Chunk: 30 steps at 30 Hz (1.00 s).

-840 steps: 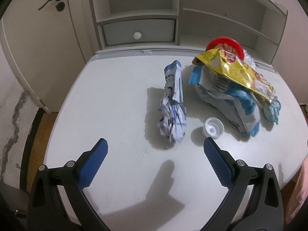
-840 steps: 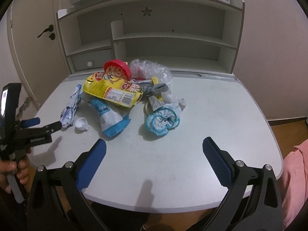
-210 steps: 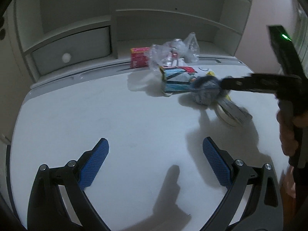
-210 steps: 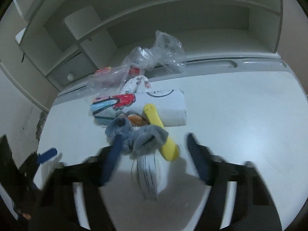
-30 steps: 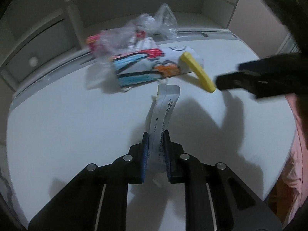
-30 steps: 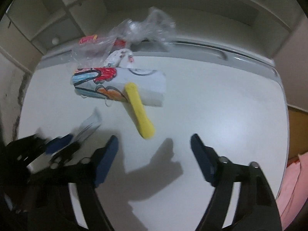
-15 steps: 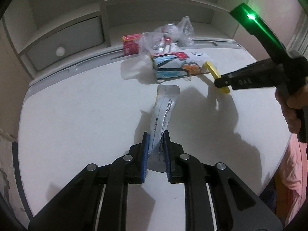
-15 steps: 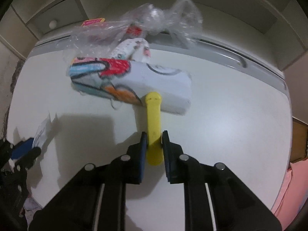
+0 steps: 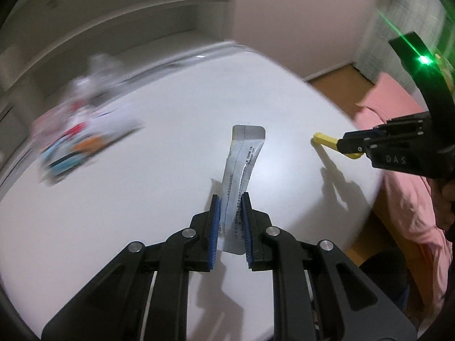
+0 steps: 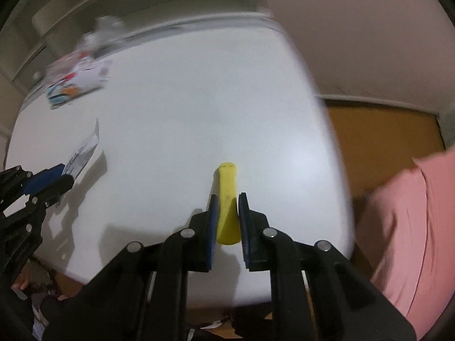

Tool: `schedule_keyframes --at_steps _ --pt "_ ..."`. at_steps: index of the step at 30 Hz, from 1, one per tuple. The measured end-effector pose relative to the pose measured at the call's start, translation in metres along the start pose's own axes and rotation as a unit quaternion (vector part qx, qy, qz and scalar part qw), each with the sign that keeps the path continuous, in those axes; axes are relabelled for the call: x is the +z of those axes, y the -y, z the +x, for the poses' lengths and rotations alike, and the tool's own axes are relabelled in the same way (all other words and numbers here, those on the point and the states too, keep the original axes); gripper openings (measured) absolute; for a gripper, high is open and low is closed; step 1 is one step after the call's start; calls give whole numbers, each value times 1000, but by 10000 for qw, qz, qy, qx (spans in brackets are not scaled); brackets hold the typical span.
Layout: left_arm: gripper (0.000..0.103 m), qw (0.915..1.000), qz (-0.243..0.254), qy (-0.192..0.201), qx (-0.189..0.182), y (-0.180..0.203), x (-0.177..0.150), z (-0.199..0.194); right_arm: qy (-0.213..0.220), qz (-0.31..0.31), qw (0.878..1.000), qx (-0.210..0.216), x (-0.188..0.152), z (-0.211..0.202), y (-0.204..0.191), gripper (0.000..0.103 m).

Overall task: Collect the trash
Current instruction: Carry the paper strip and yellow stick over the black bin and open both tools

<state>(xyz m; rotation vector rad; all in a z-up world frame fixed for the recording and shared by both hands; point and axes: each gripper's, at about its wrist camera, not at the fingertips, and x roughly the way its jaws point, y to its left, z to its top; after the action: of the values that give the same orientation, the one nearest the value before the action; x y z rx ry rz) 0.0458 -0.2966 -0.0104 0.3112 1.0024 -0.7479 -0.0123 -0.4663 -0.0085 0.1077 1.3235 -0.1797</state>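
Observation:
My left gripper (image 9: pixel 229 200) is shut on a long silver wrapper (image 9: pixel 241 167) and holds it above the white table (image 9: pixel 113 199). The wrapper also shows in the right wrist view (image 10: pixel 82 153), at the left. My right gripper (image 10: pixel 227 199) is shut on a yellow plastic stick (image 10: pixel 226 196) and holds it over the table's right part. That stick (image 9: pixel 327 140) and gripper show at the right of the left wrist view. A colourful printed carton (image 9: pixel 71 145) and a clear plastic bag (image 9: pixel 93 76) lie blurred at the table's far left.
White shelving (image 9: pixel 113 22) stands behind the table. A wooden floor (image 10: pixel 378 142) lies past the table's right edge. Pink fabric (image 9: pixel 412 199) is at the right, close to the table edge. The carton also shows in the right wrist view (image 10: pixel 76 82).
Both grippers have swung to the right, away from the remaining pile, each carrying its item. The yellow stick has been lifted off beside the carton. The views are motion blurred.

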Motion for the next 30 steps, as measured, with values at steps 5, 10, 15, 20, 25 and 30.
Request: schedule_keyframes --at_steps 5,10,15,20,25,30 --pt "14 9974 563 -105 -445 89 15 26 -39 827 9964 -204 -56 -4 101 14" --pt "14 9898 1142 -185 -832 178 24 47 -29 1533 9878 -275 -105 -7 176 14" --pt "14 9801 1629 -265 -1104 249 23 63 -129 2124 9768 -250 -159 4 236 14" --pt "14 9719 1933 -486 -1252 304 19 96 -245 2564 9662 -140 -195 31 275 14" --pt "14 9663 2105 -758 -1271 336 13 132 -340 2851 9579 -18 -223 54 303 13" --pt "14 9632 2161 -1026 -1222 356 10 166 -335 2892 9566 -161 -235 73 314 16"
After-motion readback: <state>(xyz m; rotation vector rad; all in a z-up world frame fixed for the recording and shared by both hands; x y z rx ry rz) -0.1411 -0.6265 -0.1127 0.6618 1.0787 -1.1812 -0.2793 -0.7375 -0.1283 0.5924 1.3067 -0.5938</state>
